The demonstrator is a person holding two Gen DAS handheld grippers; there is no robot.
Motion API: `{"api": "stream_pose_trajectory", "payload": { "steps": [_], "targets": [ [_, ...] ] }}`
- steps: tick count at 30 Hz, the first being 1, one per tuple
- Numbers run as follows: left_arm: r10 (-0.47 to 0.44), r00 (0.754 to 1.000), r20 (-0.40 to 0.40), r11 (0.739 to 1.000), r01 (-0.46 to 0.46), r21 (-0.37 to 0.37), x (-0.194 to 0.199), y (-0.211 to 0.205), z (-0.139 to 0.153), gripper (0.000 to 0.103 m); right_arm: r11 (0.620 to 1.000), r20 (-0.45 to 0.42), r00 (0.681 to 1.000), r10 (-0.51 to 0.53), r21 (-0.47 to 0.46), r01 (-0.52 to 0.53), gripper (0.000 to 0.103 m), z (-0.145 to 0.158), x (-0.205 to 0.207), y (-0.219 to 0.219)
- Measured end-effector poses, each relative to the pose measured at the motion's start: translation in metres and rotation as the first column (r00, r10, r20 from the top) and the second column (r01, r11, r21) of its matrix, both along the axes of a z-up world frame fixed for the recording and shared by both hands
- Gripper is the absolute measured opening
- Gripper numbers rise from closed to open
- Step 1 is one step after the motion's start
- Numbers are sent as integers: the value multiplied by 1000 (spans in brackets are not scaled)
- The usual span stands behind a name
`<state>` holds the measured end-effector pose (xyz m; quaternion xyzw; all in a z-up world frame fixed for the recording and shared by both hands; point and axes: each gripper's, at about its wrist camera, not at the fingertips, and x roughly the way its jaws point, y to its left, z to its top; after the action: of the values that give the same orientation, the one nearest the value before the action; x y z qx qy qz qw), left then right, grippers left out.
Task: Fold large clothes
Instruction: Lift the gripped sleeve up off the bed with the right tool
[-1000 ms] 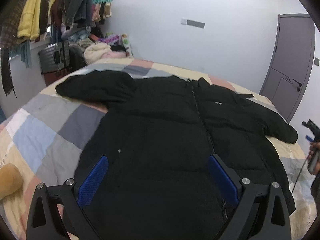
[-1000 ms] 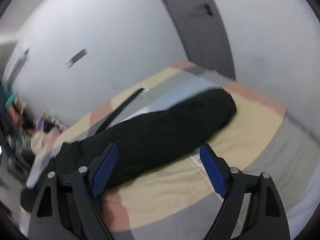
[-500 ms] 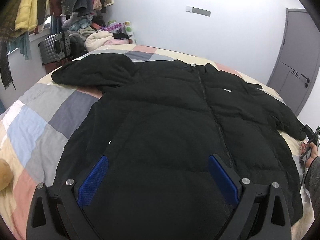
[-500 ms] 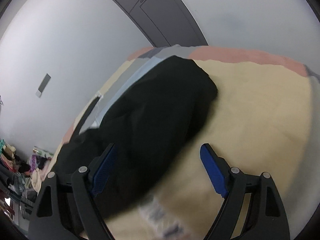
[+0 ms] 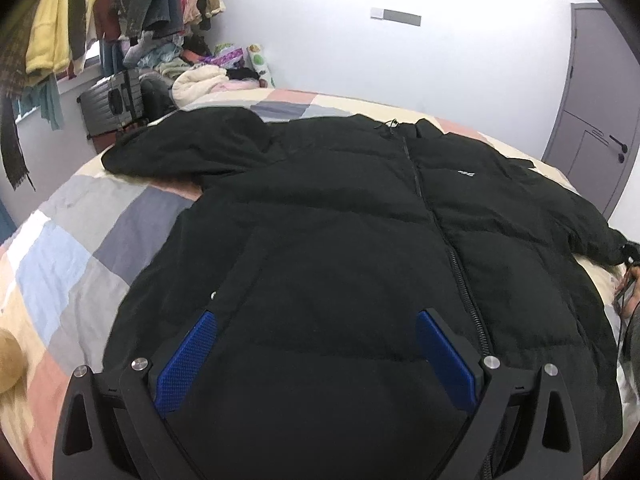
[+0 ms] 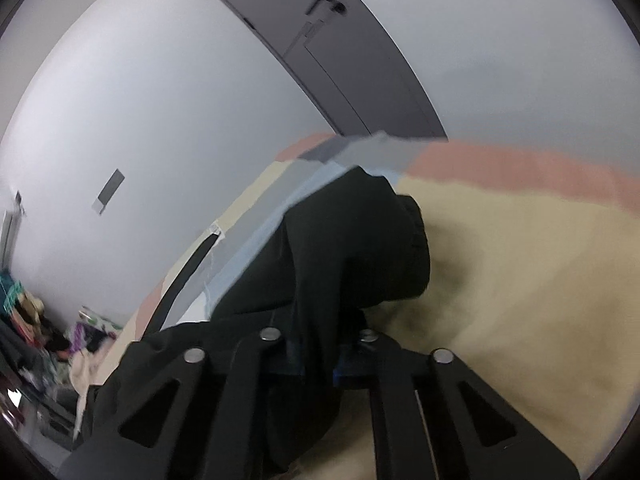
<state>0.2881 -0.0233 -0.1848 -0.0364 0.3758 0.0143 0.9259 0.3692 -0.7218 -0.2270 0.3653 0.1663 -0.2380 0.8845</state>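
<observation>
A large black puffer jacket [image 5: 340, 240] lies spread front-up on the patchwork bedspread [image 5: 68, 248], zipper closed, sleeves out to both sides. My left gripper [image 5: 316, 348] is open, its blue pads wide apart just above the jacket's lower hem, holding nothing. My right gripper [image 6: 316, 360] is shut on the jacket's right sleeve [image 6: 360, 248] near the cuff, with black fabric bunched between its fingers. In the left wrist view that hand and gripper [image 5: 628, 276] show at the sleeve end on the far right.
A clothes rack [image 5: 100, 20] with hanging garments, a grey suitcase [image 5: 112, 104] and a pile of clothes [image 5: 212, 76] stand past the bed's far left. A grey door [image 5: 600, 112] is at the right. A tan plush item [image 5: 8, 364] lies at the bed's left edge.
My right gripper moved onto the right sleeve's end and closed on it. My left gripper came lower and closer over the jacket's hem, still open.
</observation>
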Motion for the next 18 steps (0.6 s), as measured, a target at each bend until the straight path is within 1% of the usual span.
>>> {"api": "stream_pose_trajectory", "payload": {
  "steps": [1,4,6,7,9,10,12,16,17,18],
  "targets": [
    [-8,1000,6,1000,8,11,-2,0,3,101,1000,1,1000,-3,-3,3,6,5,-4,-3],
    [-34,999,25,999,34,24,-8,3,11,101,999,11,1000,-7,-32,7,5,38,-13,-3],
    [-41,999,33,999,40,20,-12,9,17,101,997,16,1000,7,-71,-5,4,68,-19,3],
    [-41,999,35,999,41,15,-14,13,19,101,997,24,1000,12,-82,-10,4,78,-23,6],
    [-40,998,44,999,40,9,-17,20,23,101,992,36,999,29,-121,-24,4,113,-28,18],
    [-38,998,52,999,38,9,-19,25,25,101,990,39,999,33,-135,-28,4,124,-26,22],
    [-37,997,62,999,37,4,-23,32,29,101,984,48,998,48,-175,-39,4,158,-29,41],
    [-41,994,102,999,42,1,-29,43,40,101,968,52,995,89,-241,-74,4,216,-21,84],
    [-44,992,118,999,44,6,-32,46,43,101,966,59,995,84,-251,-66,4,227,-20,95],
    [-47,991,127,999,46,10,-33,47,44,101,955,44,994,101,-284,-85,4,244,-17,111]
  ]
}}
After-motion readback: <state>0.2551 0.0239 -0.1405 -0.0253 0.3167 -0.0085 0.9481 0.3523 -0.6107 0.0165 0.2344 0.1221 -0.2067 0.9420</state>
